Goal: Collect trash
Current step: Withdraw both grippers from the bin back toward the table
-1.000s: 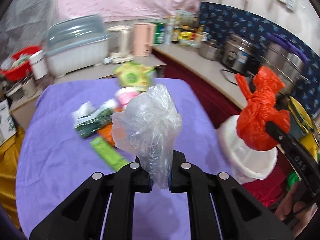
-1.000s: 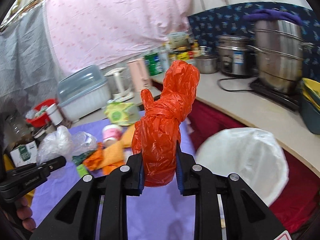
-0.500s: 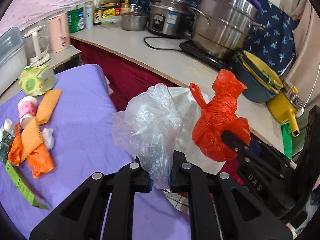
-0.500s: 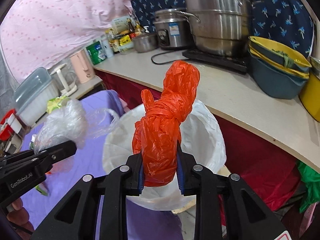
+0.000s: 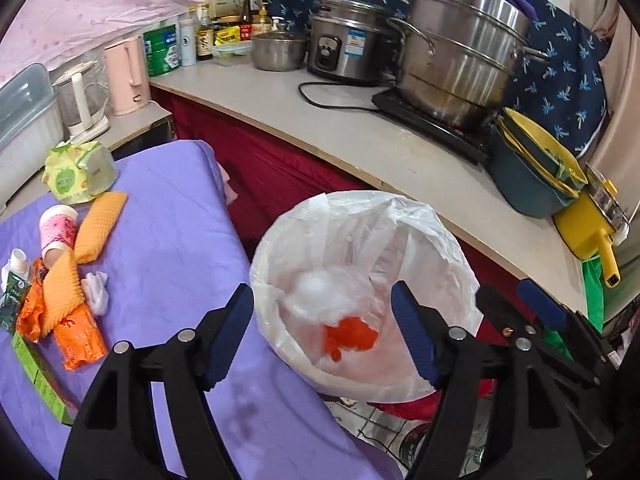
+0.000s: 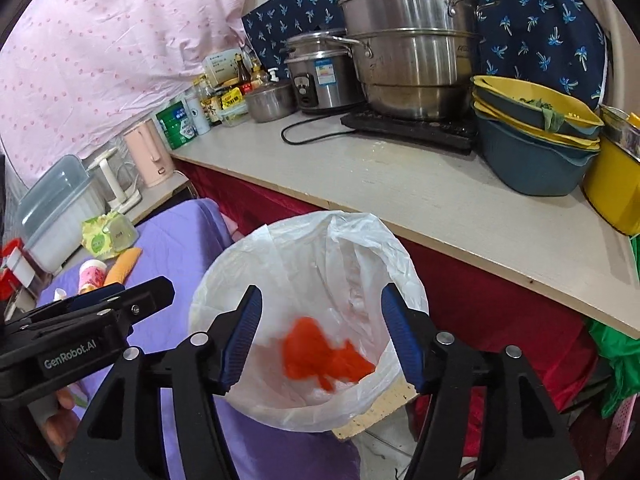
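Observation:
A trash bin lined with a white plastic bag (image 5: 432, 232) (image 6: 224, 276) stands beside the purple-covered table (image 5: 172, 248). Inside it lie a knotted orange bag (image 5: 352, 338) (image 6: 320, 352) and a clear plastic bag (image 5: 324, 292). My left gripper (image 5: 322, 334) is open and empty above the bin. My right gripper (image 6: 322, 334) is open and empty over the bin too. More trash lies on the table's left: orange wrappers (image 5: 68, 312), a pink paper cup (image 5: 56, 232), a green packet (image 5: 76, 172), a green box (image 5: 36, 380).
A counter (image 5: 400, 152) behind the bin holds a large steel steamer pot (image 5: 460, 56), a rice cooker (image 5: 348, 52), stacked blue and yellow basins (image 5: 536, 176) and bottles. A pink kettle (image 5: 124, 76) stands at the table's far end.
Both grippers have opened and dropped their bags into the bin. The clear bag and the orange bag now lie inside the liner.

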A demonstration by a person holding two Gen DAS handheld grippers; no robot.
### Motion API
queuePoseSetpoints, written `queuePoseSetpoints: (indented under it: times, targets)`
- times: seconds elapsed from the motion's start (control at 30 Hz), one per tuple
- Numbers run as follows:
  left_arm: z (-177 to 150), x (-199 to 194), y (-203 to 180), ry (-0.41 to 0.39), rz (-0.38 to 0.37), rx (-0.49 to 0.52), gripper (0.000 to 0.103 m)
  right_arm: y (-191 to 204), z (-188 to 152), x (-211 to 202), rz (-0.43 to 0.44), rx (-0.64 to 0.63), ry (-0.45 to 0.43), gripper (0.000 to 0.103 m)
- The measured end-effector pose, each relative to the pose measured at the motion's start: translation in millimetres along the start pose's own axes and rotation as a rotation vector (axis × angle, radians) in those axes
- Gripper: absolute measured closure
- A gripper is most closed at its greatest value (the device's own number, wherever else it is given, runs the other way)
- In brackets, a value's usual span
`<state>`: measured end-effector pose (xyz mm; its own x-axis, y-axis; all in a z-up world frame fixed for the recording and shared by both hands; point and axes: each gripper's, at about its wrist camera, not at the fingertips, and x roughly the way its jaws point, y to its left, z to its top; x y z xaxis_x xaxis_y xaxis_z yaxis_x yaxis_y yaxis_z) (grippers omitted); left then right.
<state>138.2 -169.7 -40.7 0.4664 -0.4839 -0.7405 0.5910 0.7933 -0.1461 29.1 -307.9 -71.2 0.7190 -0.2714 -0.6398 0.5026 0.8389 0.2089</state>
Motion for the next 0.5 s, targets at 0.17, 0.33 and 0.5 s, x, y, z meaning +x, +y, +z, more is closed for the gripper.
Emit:
queuePoseSetpoints:
  times: [0.17, 0.33, 0.5]
  targets:
    - [-2.6, -24.6, 23.3, -0.049, 0.057, -0.066, 0.021, 13.2, 6.4, -20.8, 0.033, -0.013, -0.040, 0.036]
    - [-15.0, -48.1, 56.9, -0.063, 0.176, -0.119, 0.016, 41.7, 5.5, -32.7, 0.092, -0.048, -0.047, 0.035]
    - [-34.6, -65.3, 107.2, -0.046, 0.309, -0.235, 0.015, 83.1, -4.5, -38.2, 0.163, -0.106, -0.029, 0.035]
